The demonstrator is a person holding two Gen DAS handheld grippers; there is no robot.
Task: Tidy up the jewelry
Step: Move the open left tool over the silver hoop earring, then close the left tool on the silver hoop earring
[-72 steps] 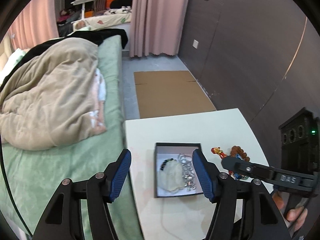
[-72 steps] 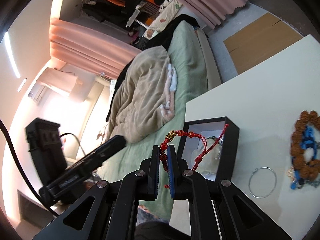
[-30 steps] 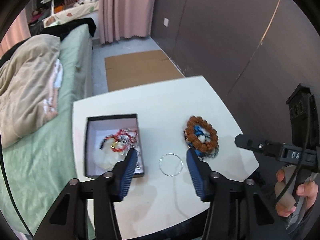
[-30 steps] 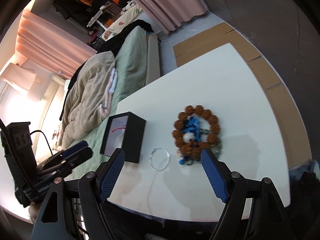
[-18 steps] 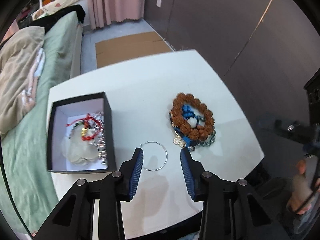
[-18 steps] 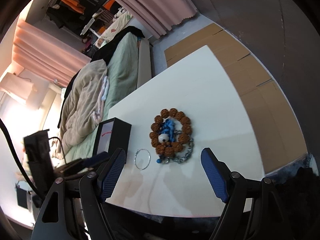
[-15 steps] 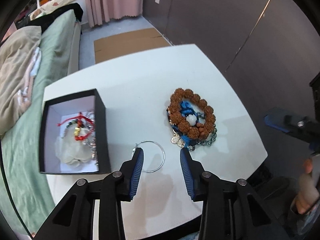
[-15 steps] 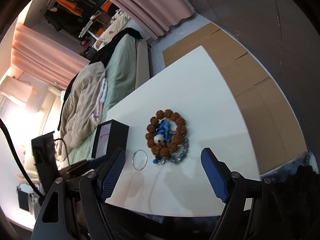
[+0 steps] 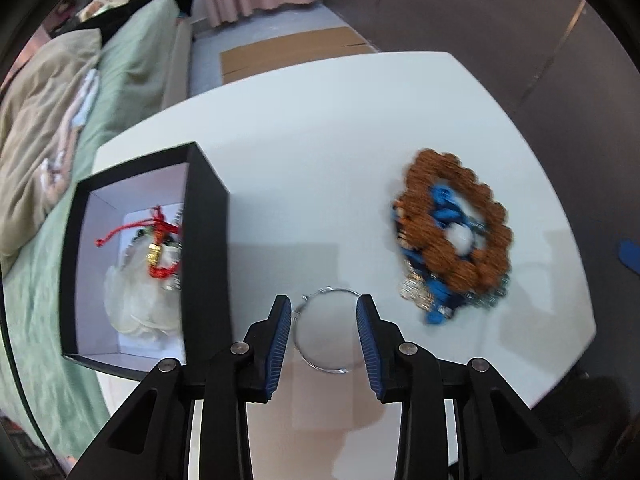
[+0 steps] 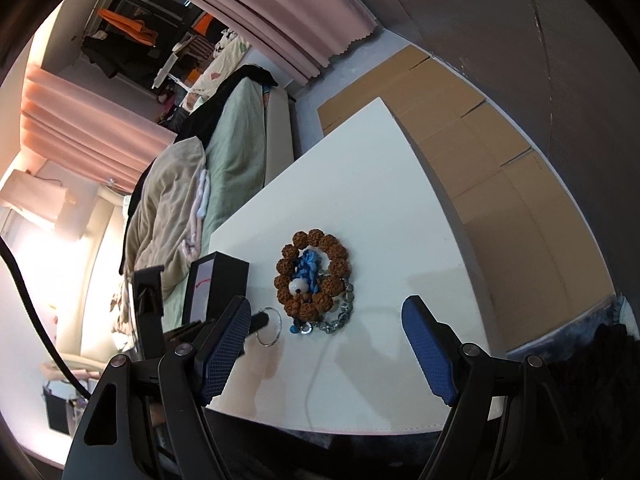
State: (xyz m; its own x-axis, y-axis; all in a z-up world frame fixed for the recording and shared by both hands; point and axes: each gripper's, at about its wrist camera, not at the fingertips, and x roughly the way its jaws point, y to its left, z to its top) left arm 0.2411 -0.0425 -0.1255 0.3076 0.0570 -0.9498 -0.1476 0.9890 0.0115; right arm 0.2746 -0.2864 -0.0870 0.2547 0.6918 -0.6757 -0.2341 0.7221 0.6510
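Left gripper (image 9: 324, 330) lowered over the white desk (image 9: 320, 152), jaws parted and straddling the thin silver bangle (image 9: 326, 330), one blue pad to each side of the ring; contact with the ring not determinable. Bangle lying flat on the desk, just beside the right wall of the black jewelry box (image 9: 208, 240). Inside the white-lined box: red cord bracelet (image 9: 158, 248) with a gold bead, lying over a pale translucent piece (image 9: 132, 304). Further right on the desk, well apart from the box: brown bead bracelet (image 9: 456, 216) ringed around a blue cord tangle (image 9: 444, 212) and a white bead, with a silver chain (image 10: 336, 320) at its near edge. Right gripper (image 10: 326, 350) held above the near desk edge, jaws spread wide, gripping nothing. Green bed (image 9: 132, 60) with a beige blanket beyond the desk.
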